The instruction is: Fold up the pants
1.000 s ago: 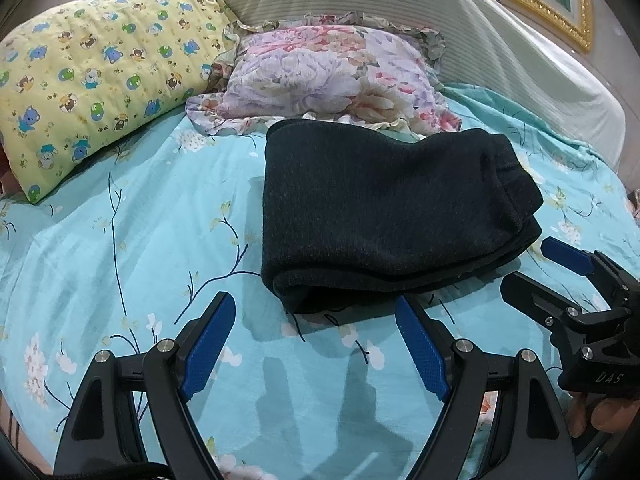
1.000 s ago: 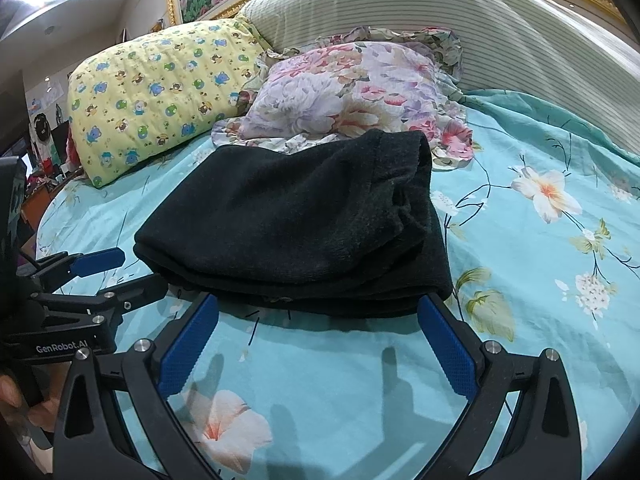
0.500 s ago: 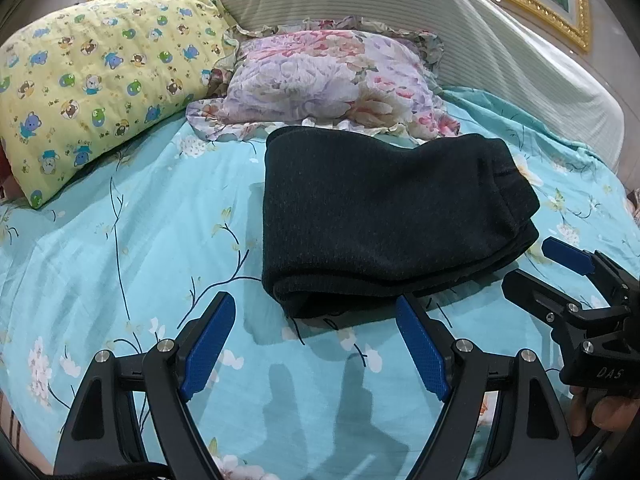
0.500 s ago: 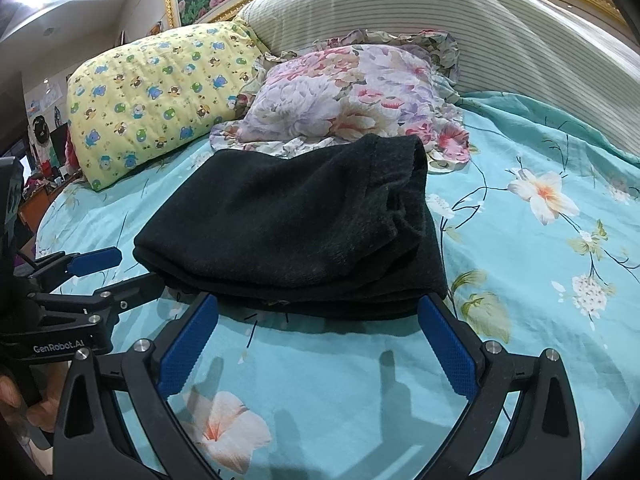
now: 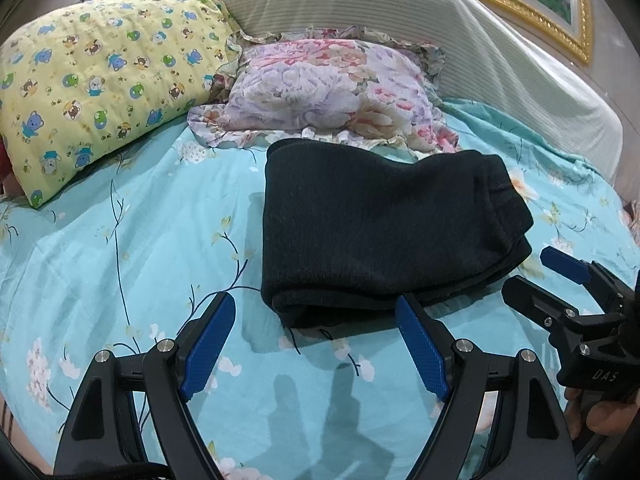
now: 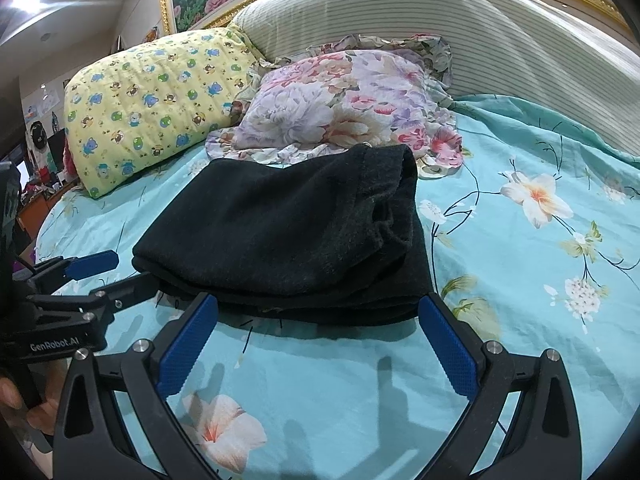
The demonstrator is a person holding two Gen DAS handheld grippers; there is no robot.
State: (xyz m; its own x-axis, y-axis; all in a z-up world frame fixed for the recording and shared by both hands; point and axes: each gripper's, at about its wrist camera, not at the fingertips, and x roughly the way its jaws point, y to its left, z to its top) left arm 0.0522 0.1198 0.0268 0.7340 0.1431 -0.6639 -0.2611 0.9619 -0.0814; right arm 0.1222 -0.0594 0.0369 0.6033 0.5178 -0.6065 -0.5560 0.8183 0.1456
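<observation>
The dark grey pants (image 5: pixel 384 232) lie folded into a thick rectangle on the turquoise floral bedsheet (image 5: pixel 120 264); they also show in the right wrist view (image 6: pixel 288 240). My left gripper (image 5: pixel 316 344) is open and empty, just in front of the fold's near left corner. My right gripper (image 6: pixel 316 344) is open and empty, just in front of the fold's near edge. Each gripper shows in the other's view: the right one (image 5: pixel 536 276) beside the pants' right end, the left one (image 6: pixel 120 272) beside their left corner.
A yellow cartoon-print pillow (image 5: pixel 100 92) and a floral ruffled pillow (image 5: pixel 332 92) lie behind the pants. A striped cushion (image 5: pixel 400 24) leans on the gold-framed headboard. Room clutter shows at the far left (image 6: pixel 36 152) of the right wrist view.
Both grippers have drawn back slightly from the folded pants and stay open. The pants have not moved.
</observation>
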